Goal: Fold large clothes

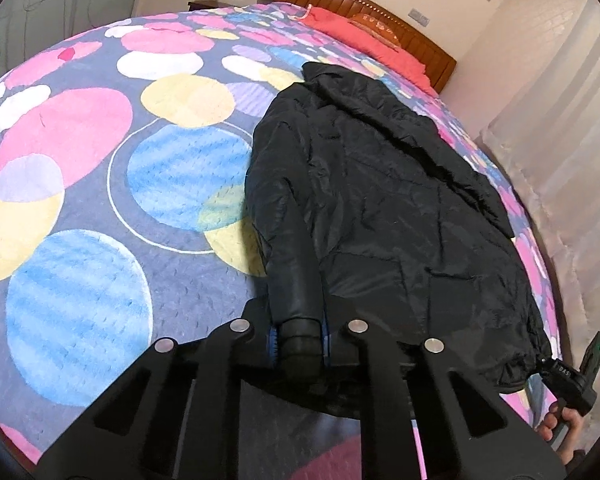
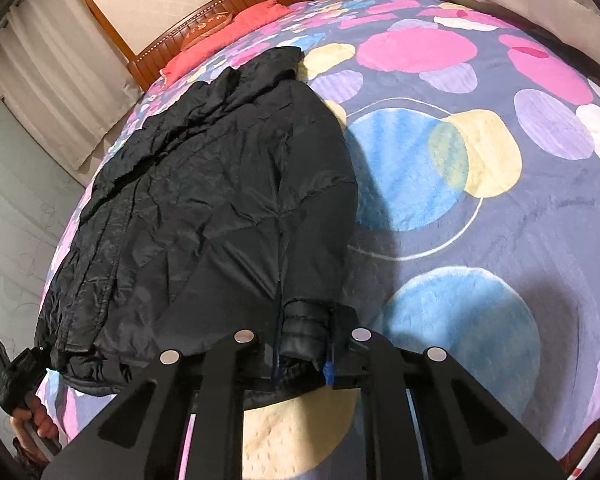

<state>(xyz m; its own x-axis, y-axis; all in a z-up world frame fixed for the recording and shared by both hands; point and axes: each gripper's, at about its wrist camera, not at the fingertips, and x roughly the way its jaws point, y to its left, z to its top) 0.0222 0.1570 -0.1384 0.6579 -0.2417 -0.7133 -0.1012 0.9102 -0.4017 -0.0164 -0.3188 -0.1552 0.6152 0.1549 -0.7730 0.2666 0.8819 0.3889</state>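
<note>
Left wrist view shows the left gripper (image 1: 299, 338) closed on a cuff (image 1: 298, 336) of the black jacket (image 1: 384, 208), whose sleeve runs straight ahead of the fingers; the jacket body spreads ahead and to that tool's right across the patterned bedspread (image 1: 80, 208), its collar at the far end toward the headboard (image 1: 364, 12). In the right wrist view the right gripper (image 2: 306, 346) is likewise clamped on a bunched hem (image 2: 304, 332) of the jacket near its own fingertips, the body lying ahead and to its left. Each tool is visible at the edge of the other's view, held in a hand (image 2: 32, 420), so they grip opposite corners of the near end. The step in hand appears to be lifting this near end to fold it toward the collar. To do it well, I would raise both grippers together, keep the edge between them taut and level, carry it forward over the body without dragging the far end, and lay it down square before releasing. The padded fabric looks slippery, so a shallow pinch could slide out.
</note>
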